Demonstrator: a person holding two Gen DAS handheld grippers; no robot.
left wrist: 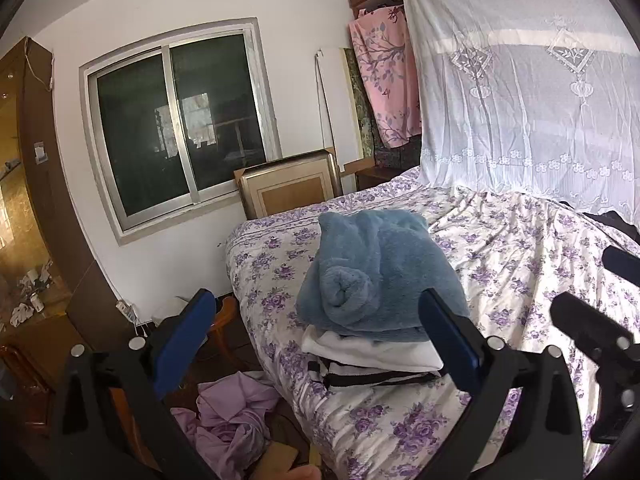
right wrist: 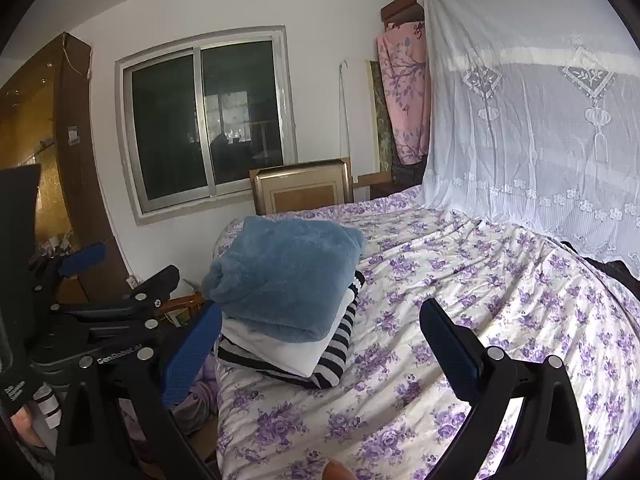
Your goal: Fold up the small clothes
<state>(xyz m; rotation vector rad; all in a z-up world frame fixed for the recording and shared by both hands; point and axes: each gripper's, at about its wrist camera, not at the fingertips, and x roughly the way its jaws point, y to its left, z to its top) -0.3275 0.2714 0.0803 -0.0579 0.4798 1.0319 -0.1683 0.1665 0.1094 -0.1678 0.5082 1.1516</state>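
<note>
A stack of folded clothes sits near the bed's corner: a fluffy blue garment [left wrist: 376, 268] on top, a white one [left wrist: 372, 350] under it, and a black-and-white striped one [right wrist: 332, 356] at the bottom. The blue garment also shows in the right wrist view [right wrist: 284, 280]. My left gripper [left wrist: 320, 340] is open and empty, its blue pads either side of the stack, held short of it. My right gripper [right wrist: 320, 344] is open and empty, to the right of the stack above the bedspread. The right gripper's black body shows in the left wrist view [left wrist: 596, 344].
The bed has a purple-flowered spread [right wrist: 460, 280]. A white lace net [right wrist: 540, 120] hangs at the right. Crumpled lilac cloth [left wrist: 236, 420] lies on the floor beside the bed. A window [left wrist: 176, 128] and a framed panel [left wrist: 292, 188] stand behind the bed.
</note>
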